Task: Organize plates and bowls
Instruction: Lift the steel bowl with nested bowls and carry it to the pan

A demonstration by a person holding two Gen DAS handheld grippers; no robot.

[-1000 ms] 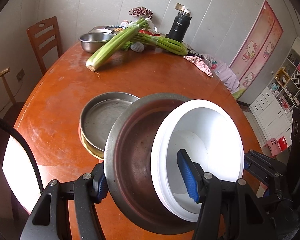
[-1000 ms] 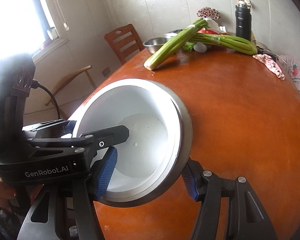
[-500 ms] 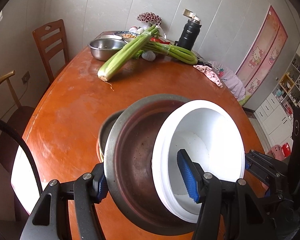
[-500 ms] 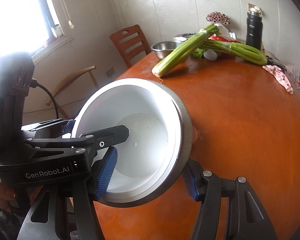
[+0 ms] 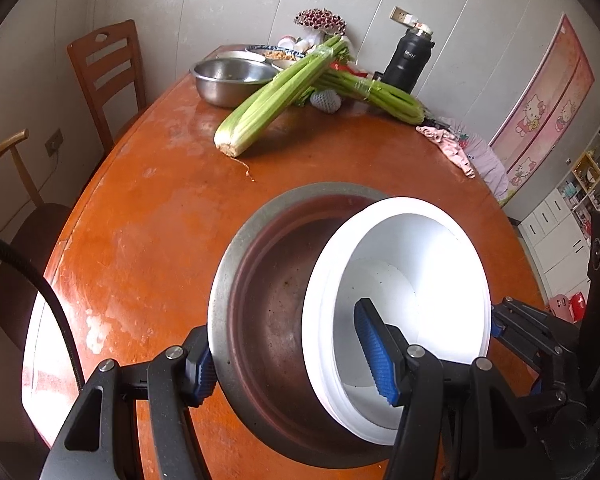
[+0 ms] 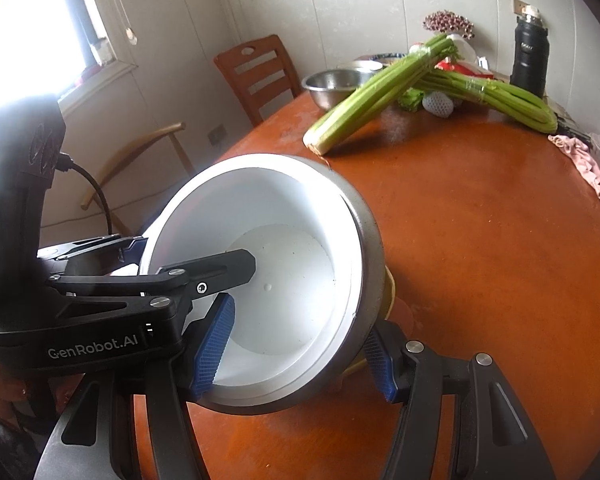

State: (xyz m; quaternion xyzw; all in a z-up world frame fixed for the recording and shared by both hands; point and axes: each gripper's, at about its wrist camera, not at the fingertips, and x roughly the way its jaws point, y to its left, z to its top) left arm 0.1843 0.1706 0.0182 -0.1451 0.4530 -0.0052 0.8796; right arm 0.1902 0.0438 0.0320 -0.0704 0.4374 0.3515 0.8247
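A steel bowl (image 5: 260,300) with a white bowl (image 5: 412,264) nested inside hangs tilted above the orange table (image 5: 160,220). My left gripper (image 5: 286,354) is shut on the pair's left wall, one pad outside the steel and one inside the white bowl. My right gripper (image 6: 298,354) is shut on the opposite wall of the white bowl (image 6: 284,280) and the steel bowl (image 6: 370,248) in the same way. A yellow rim (image 6: 390,292) peeks out just under the steel bowl; the rest of whatever lies below is hidden.
At the table's far end lie celery bunches (image 5: 268,96), a steel basin (image 5: 228,76), a black flask (image 5: 408,60) and a pink cloth (image 5: 448,148). A wooden chair (image 5: 104,68) stands by the left edge. A hand (image 6: 0,384) holds the left gripper.
Both grippers carried the nested bowls sideways over the steel plate and yellow dish on the table, which now lie hidden under them. The grips have not changed.
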